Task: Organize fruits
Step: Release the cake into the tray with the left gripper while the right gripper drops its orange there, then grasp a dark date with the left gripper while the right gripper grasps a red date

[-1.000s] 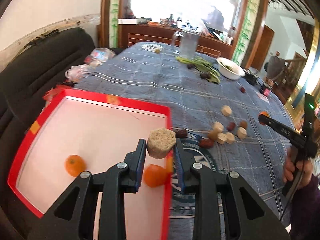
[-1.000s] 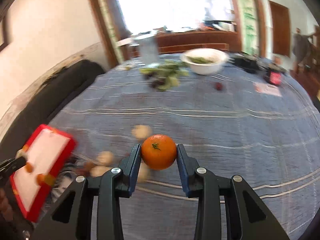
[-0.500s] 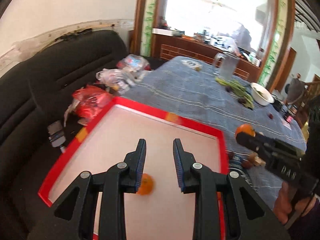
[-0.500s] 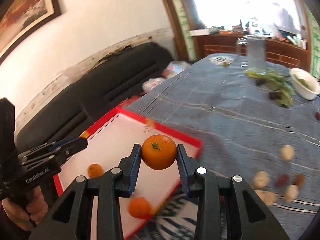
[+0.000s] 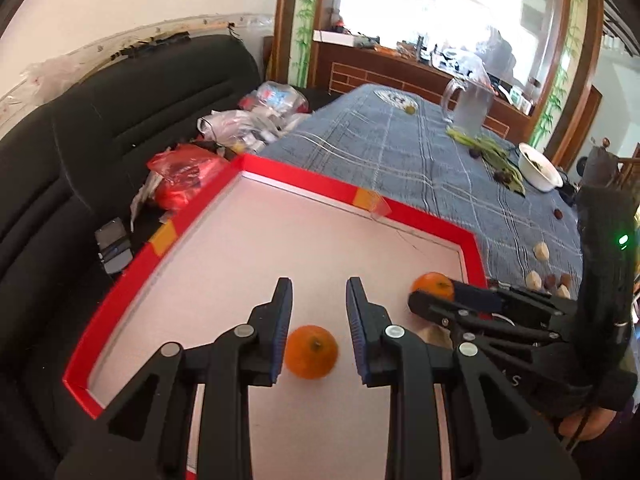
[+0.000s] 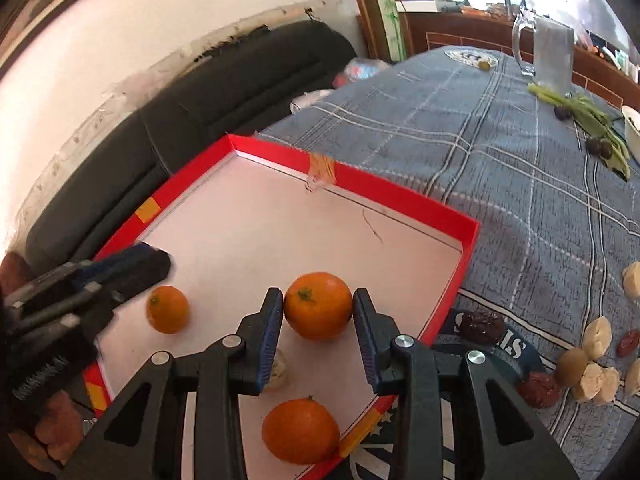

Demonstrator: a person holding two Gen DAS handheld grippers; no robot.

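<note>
I count three oranges: my right gripper (image 6: 318,314) clamps one bright, smooth orange (image 6: 318,306); my left gripper (image 5: 316,312) gapes empty.

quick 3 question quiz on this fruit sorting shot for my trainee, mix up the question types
1. True or false: the right tool is clamped on a beige cake.
2. What the right tool carries is above: A) the red tray, B) a white bowl, C) the black sofa.
3. In the right wrist view, how many loose oranges lie in the tray, not counting anything gripped?

Key
1. False: it grips an orange.
2. A.
3. Two: one near the left tool, and one by the near rim.
</note>
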